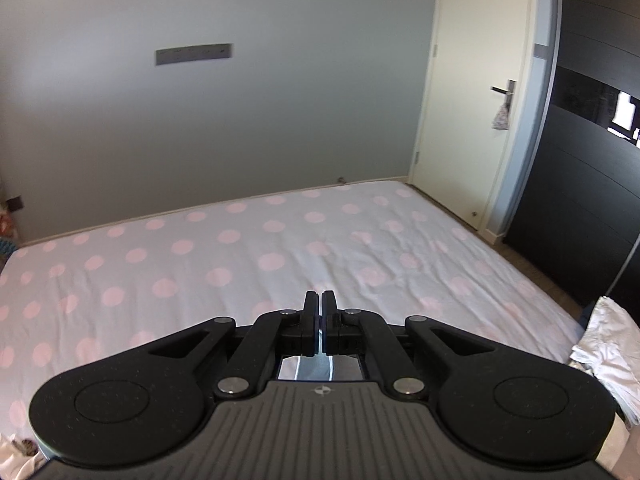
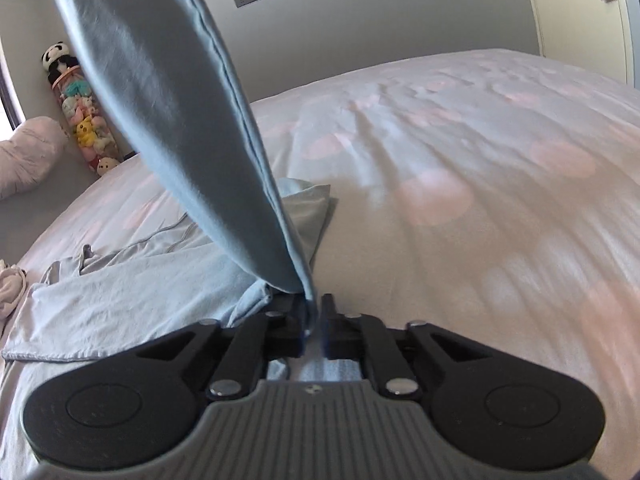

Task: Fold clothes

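A light blue garment point(image 2: 160, 100) lies partly spread on the bed point(image 2: 460, 160) at the left. One fold of it rises taut from my right gripper point(image 2: 318, 304) to the upper left, out of frame. My right gripper is shut on the garment's hemmed edge, low over the sheet. In the left wrist view my left gripper point(image 1: 321, 298) is shut above the dotted sheet point(image 1: 280, 248). A thin pale blue strip shows in the slit between its fingers and below them; the rest of the cloth is hidden under the gripper body.
White folded clothes point(image 1: 608, 344) sit at the bed's right edge. A cream door point(image 1: 460, 100) and a dark wardrobe point(image 1: 592, 200) stand beyond. A tube of plush toys point(image 2: 86, 120) and a pink pillow point(image 2: 28, 152) are at the left, with a small pale cloth point(image 2: 10, 284) at the edge.
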Motion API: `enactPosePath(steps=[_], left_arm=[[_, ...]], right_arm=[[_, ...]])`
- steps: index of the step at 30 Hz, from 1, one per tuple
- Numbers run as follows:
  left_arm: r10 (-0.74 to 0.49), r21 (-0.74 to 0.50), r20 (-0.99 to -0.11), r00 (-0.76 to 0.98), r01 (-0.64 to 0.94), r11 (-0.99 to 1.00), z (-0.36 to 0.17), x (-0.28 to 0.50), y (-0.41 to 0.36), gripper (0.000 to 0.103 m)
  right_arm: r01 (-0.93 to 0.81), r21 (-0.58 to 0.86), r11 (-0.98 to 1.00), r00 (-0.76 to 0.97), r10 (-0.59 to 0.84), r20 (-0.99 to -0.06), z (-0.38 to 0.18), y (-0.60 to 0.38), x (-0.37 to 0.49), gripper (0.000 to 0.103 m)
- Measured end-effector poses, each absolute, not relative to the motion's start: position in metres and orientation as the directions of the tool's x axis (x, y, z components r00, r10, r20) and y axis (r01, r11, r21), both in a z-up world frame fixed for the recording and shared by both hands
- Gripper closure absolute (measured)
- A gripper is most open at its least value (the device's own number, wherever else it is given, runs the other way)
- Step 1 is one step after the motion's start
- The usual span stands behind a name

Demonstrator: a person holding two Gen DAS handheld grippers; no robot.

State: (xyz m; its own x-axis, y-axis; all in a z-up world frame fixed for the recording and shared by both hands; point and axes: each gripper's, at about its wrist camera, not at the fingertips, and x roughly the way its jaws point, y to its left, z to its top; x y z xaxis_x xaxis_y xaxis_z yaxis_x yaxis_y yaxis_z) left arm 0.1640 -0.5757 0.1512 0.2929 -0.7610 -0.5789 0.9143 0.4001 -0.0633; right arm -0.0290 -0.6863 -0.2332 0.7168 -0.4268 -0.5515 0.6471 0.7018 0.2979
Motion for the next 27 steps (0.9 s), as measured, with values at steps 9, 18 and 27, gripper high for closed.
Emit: enactPosePath(steps=[9, 18, 27], left_arm=[[-0.771, -0.088, -0.576, 0.272, 0.917, 0.389, 0.152, 0.178, -0.556, 0.103], [-0.794, -0.121, -0.559, 0.241, 0.923, 0.365, 0.153, 0.179, -0.548, 0.103], [-0.759, -0.095, -0.58, 0.297, 0.9, 0.425, 0.148, 0.19, -0.523, 0.103]], right_arm=[[0.57, 0.252, 0.782, 0.782, -0.422, -0.459, -0.222, -0.658, -0.025, 0.051], [0.634, 0.291, 0.716, 0.739, -0.451, -0.501, -0.235, -0.679, -0.021, 0.051], [0.651, 0.348, 0.675, 0.729, -0.427, -0.534, -0.243, -0.688, -0.027, 0.078]])
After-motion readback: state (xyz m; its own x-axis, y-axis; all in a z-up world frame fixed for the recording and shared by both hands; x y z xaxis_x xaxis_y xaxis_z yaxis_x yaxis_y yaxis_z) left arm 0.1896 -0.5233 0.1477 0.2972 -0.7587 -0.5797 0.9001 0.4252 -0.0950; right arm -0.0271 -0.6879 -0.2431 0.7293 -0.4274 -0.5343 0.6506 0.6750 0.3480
